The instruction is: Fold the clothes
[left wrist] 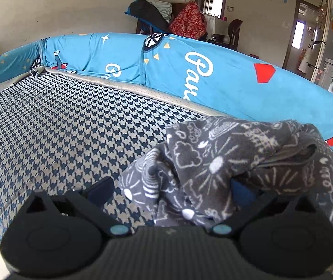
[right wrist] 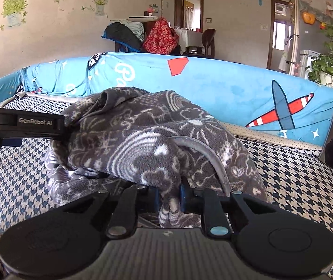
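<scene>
The grey patterned garment [right wrist: 157, 140] lay bunched on the houndstooth sofa seat [right wrist: 295, 175], hiding the blue "Par…"-lettered cover [left wrist: 213, 74] behind. The right gripper [right wrist: 170, 199] pinched its hem tight; the left gripper [left wrist: 171, 193], branded "GenRobot.AI", stood spread wide, fleece draped over one finger.

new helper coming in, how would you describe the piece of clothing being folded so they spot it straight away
Find the sofa with the bright blue cover and houndstooth seat. Bunched on that seat, between the left gripper and right gripper, is a dark grey fleece garment. Its white doodle print of clouds and concentric rings sets it apart from the checked cushion.
</scene>
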A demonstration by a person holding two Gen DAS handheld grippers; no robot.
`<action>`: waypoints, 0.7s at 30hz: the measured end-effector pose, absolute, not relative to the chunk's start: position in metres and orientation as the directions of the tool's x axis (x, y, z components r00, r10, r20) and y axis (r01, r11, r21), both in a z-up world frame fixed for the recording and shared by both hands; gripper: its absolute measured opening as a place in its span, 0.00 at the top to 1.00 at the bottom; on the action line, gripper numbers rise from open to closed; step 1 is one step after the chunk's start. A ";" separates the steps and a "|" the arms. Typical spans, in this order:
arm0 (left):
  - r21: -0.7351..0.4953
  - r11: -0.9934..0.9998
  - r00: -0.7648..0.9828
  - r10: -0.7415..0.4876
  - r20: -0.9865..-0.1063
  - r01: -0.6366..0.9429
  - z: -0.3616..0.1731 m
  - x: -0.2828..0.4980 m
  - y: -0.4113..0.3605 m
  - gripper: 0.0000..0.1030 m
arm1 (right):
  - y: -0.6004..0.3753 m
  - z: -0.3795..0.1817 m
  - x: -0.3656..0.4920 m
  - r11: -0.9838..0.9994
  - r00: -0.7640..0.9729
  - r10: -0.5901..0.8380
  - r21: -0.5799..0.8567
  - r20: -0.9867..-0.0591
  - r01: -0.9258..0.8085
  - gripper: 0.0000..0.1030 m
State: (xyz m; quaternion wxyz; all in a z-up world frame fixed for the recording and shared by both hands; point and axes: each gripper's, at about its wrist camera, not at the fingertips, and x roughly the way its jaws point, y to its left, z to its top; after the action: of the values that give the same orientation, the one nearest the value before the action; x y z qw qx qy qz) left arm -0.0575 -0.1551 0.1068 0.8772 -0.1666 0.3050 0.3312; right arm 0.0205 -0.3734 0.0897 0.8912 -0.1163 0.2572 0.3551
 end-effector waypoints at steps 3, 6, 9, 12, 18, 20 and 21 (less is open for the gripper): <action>-0.071 0.710 0.573 0.501 -0.648 -0.700 0.105 -0.067 -0.150 0.00 | -0.371 0.092 0.008 0.692 0.583 0.610 0.002 -0.537 -0.722 0.84; -0.046 0.706 0.562 0.520 -0.644 -0.707 0.106 -0.075 -0.147 0.00 | -0.369 0.095 -0.007 0.662 0.562 0.638 0.002 -0.527 -0.749 0.85; -0.022 0.702 0.551 0.538 -0.638 -0.711 0.107 -0.083 -0.145 0.00 | -0.368 0.098 -0.021 0.638 0.532 0.665 0.027 -0.524 -0.770 0.85; -0.011 0.696 0.541 0.548 -0.638 -0.718 0.109 -0.091 -0.142 0.00 | -0.365 0.100 -0.035 0.604 0.499 0.696 0.045 -0.516 -0.796 0.85; -0.031 0.700 0.550 0.532 -0.644 -0.714 0.111 -0.107 -0.140 0.00 | -0.357 0.097 -0.062 0.545 0.448 0.723 0.035 -0.526 -0.838 0.85; -0.041 0.700 0.555 0.527 -0.643 -0.713 0.112 -0.113 -0.139 0.00 | -0.355 0.096 -0.068 0.525 0.430 0.734 0.037 -0.526 -0.850 0.85; -0.049 0.703 0.562 0.522 -0.642 -0.710 0.113 -0.116 -0.139 0.00 | -0.354 0.096 -0.072 0.515 0.421 0.739 0.038 -0.526 -0.857 0.85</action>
State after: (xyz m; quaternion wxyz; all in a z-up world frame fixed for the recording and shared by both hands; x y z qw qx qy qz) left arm -0.1162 -0.1394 0.1128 0.8703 -0.1528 0.3065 0.3539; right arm -0.0718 -0.3544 0.0958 0.8344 -0.1189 0.2473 0.4780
